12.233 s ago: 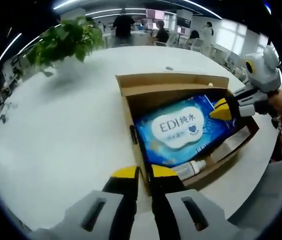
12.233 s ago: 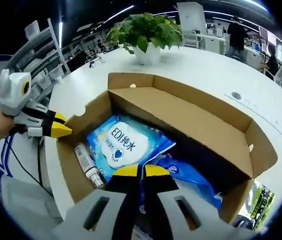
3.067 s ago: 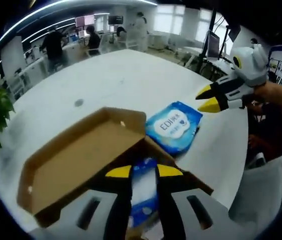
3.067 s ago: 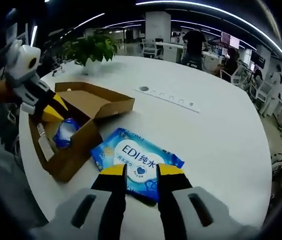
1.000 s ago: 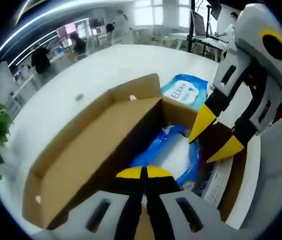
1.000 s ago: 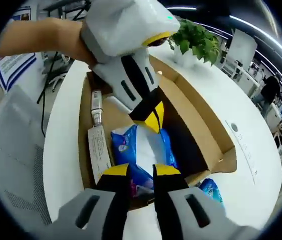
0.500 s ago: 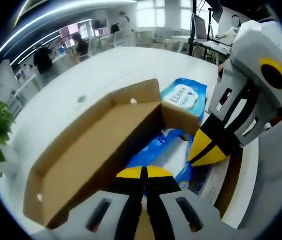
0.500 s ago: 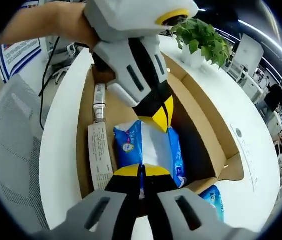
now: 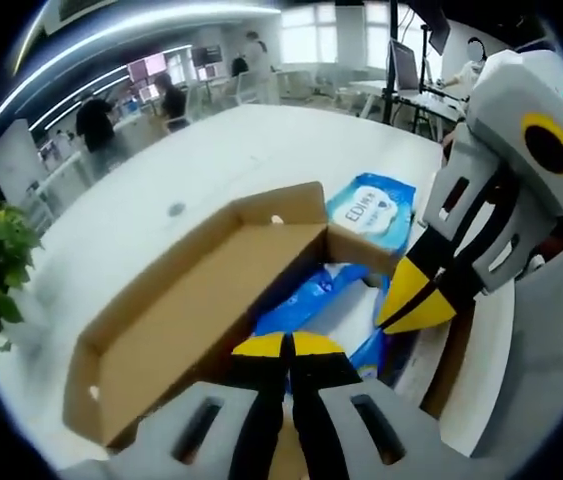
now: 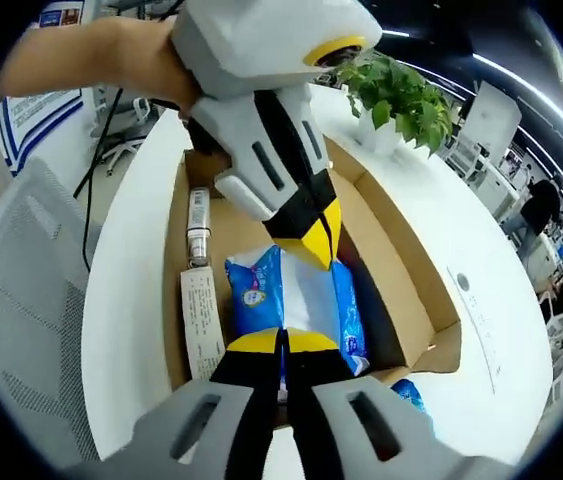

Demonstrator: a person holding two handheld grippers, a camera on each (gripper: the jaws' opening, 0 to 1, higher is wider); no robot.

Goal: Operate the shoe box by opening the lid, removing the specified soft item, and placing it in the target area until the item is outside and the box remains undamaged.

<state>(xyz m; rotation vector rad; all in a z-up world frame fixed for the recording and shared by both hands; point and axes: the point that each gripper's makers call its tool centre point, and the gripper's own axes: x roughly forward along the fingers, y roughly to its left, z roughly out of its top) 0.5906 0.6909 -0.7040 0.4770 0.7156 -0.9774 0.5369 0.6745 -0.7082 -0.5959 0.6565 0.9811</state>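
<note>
My left tongs (image 9: 283,345) and right tongs (image 10: 283,341) both pinch the blue pack (image 10: 296,300) between them; pulling apart may tear it or the box (image 9: 176,320)

The left tongs (image 10: 311,235) hide part of the blue pack (image 10: 296,300); its label is unreadable.

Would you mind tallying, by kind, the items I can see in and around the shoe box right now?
Blue wipes packs: 2, one in the box, one on the table
Cardboard shoe box: 1
Small bottle: 1
Flat white carton: 1
Potted plant: 1
Grippers: 2, left gripper, right gripper
Total: 8
</note>
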